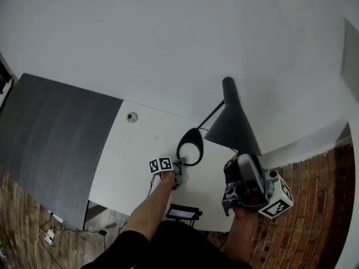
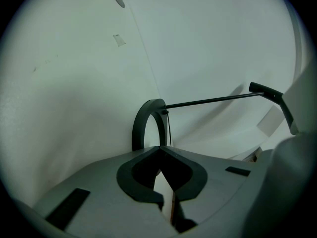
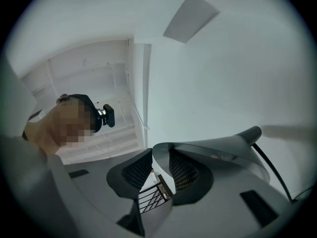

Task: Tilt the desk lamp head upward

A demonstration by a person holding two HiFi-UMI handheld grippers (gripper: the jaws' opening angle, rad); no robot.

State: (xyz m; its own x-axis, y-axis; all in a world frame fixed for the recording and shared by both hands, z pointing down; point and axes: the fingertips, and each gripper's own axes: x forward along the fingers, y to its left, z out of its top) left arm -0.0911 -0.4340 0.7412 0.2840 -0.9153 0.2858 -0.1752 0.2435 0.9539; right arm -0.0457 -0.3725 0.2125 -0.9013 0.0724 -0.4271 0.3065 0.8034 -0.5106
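On the white desk [image 1: 129, 167] stands a dark lamp, its ring base [image 1: 190, 145] flat on the top. A thin stem [image 1: 212, 115] slants up from it to the cone-shaped lamp head [image 1: 234, 122], which hangs over the desk's right part with its wide mouth toward the person.

The left gripper [image 1: 178, 166] sits low at the near edge of the ring base. In the left gripper view its jaws meet at the tips, pressed together with nothing seen between them. The ring rises just beyond them, its lower arc hidden behind the jaws, so contact with the base cannot be made out.

The right gripper [image 3: 156, 158] is at the lamp head's wide lower rim. In the head view its body covers that rim. The right gripper view shows the thin edge of the head running between the two mesh-faced pads, which pinch it. A dark cord [image 3: 273, 173] trails off the narrow end.

A small round fitting [image 1: 132, 116] on the desk is too small to identify.
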